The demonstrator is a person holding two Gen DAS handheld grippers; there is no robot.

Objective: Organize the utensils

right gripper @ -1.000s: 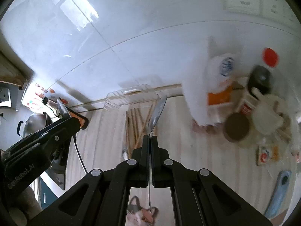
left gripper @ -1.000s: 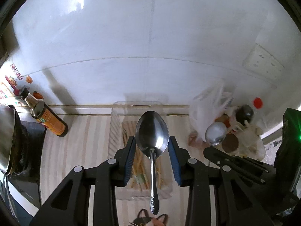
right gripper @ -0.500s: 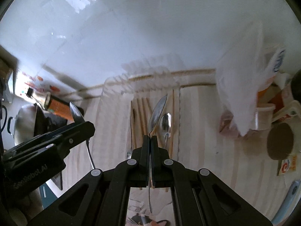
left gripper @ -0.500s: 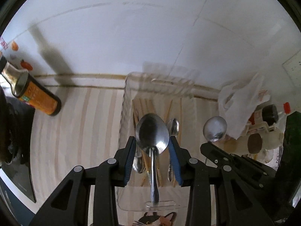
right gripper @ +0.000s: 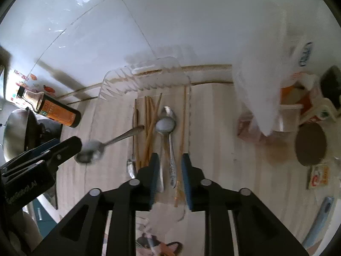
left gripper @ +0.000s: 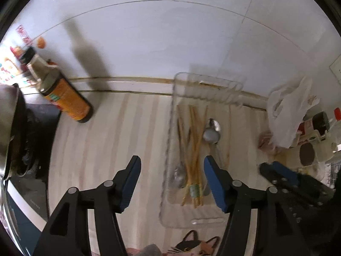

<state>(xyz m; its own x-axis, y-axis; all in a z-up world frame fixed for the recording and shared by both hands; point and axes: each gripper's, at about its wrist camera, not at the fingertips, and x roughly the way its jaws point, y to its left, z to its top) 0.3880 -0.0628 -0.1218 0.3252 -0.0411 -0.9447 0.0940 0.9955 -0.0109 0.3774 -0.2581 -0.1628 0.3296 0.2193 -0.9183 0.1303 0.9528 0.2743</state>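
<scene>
Counter [left gripper: 102, 149]: striped and pale, against a white tiled wall. Served as the base for the tray.
Tray [left gripper: 204, 81]: clear plastic, set lengthwise away from the cameras, far end near the wall. Walls hard to make out in both views, so best entered from straight above, well inside the rim.
Left gripper [left gripper: 171, 160]: pointed steeply down over the near left part of the tray. Jaws spread and opening further, with nothing between the pads in its own view. Best held steady until the spoon had settled, then lifted straight up.
Right gripper [right gripper: 169, 155]: pointed steeply down over the near middle of the tray. Jaws parted and opening, pads clear of the spoon handle seen between them. Best opened a little wider before any withdrawal, to avoid dragging the handle.
Chopsticks [left gripper: 195, 140]: bundled lengthwise in the tray, left of centre. Not to be disturbed.
Spoons [right gripper: 165, 125]: two lay lengthwise in the tray beside the chopsticks, bowls toward the wall, one handle between the right pads.
Loose spoon [right gripper: 91, 152]: blurred, just off the left gripper's tip in the right view. Bowl outside the tray's left wall, handle reaching in over it. Could not be told whether falling or at rest. Judged likely to need straightening alongside the others.
</scene>
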